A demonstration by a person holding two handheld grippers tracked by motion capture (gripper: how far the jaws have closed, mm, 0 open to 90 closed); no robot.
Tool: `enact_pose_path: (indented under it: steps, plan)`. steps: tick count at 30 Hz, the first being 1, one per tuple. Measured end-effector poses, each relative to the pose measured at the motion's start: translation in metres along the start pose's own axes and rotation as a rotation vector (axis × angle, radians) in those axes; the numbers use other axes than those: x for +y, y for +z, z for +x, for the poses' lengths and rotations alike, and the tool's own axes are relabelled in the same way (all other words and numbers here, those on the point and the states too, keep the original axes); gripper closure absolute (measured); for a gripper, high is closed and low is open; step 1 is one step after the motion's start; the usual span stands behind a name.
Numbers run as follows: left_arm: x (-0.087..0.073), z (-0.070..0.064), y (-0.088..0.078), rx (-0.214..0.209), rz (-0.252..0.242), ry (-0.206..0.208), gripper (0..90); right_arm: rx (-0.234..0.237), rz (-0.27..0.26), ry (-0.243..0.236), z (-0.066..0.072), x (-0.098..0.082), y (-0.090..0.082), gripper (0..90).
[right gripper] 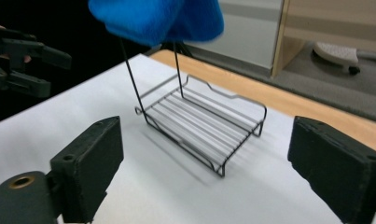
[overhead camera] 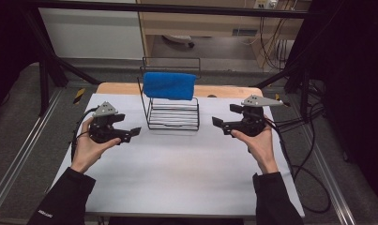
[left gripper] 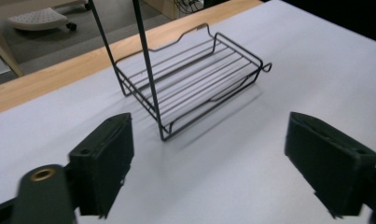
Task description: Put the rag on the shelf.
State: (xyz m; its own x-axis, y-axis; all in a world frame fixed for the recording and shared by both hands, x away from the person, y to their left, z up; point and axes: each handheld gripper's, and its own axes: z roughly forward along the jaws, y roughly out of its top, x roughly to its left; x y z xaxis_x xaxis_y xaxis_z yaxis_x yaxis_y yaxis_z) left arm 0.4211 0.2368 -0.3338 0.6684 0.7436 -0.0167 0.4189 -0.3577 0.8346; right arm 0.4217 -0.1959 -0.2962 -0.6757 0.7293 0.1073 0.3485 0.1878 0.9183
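High view first: we see a blue towel [overhead camera: 170, 85] draped over the top bar of a black wire rack [overhead camera: 173, 114], which stands at the far middle of the white table [overhead camera: 177, 168]. The towel hangs folded over the bar, off the table, with the rack's lower shelf bare beneath it.

We hold the left gripper [overhead camera: 132, 133] near the rack's left side and the right gripper [overhead camera: 219, 124] near its right side, both apart from rack and towel. In the left gripper view the jaws stand wide with nothing between them, and the rack's shelf [left gripper: 195, 79] lies ahead. In the right gripper view the jaws also stand wide and empty, with the towel [right gripper: 157, 18] overhead and the left gripper [right gripper: 27, 60] farther off.

Handling, as we judge it: the towel looks soft, plush and light, so it will sag and bunch when pinched and should not slip from the pads. We would take it at the two hanging side edges near the bar, one gripper per side. The rack is thin wire, probably light, and could tip or slide if the towel drags on it; whether the cloth is caught on the wire is hard to tell from here.
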Motion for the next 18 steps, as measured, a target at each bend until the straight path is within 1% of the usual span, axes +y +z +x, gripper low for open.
enact_pose_path:
  steps: [4,7,10,12,14,18]
  plan:
    - [-0.02,-0.003,0.002,0.005,0.014,-0.004,10.0,0.004,0.023,0.02,-0.003,-0.021,-0.003,8.6]
    - [-0.036,-0.004,0.003,-0.001,0.023,-0.014,9.9,0.011,0.051,0.03,-0.005,-0.037,-0.004,7.3]
    - [-0.051,-0.006,0.005,-0.008,0.035,-0.025,9.8,0.006,0.068,0.045,-0.006,-0.055,-0.004,5.2]
    - [-0.059,-0.007,0.007,-0.014,0.045,-0.029,9.8,0.006,0.07,0.055,-0.006,-0.067,-0.005,5.0]
    - [-0.066,-0.007,0.008,-0.016,0.051,-0.031,9.8,0.005,0.082,0.064,-0.006,-0.078,-0.005,3.9]
    - [-0.079,-0.008,0.009,-0.027,0.042,-0.048,9.8,0.007,0.115,0.067,-0.007,-0.099,-0.006,2.7]
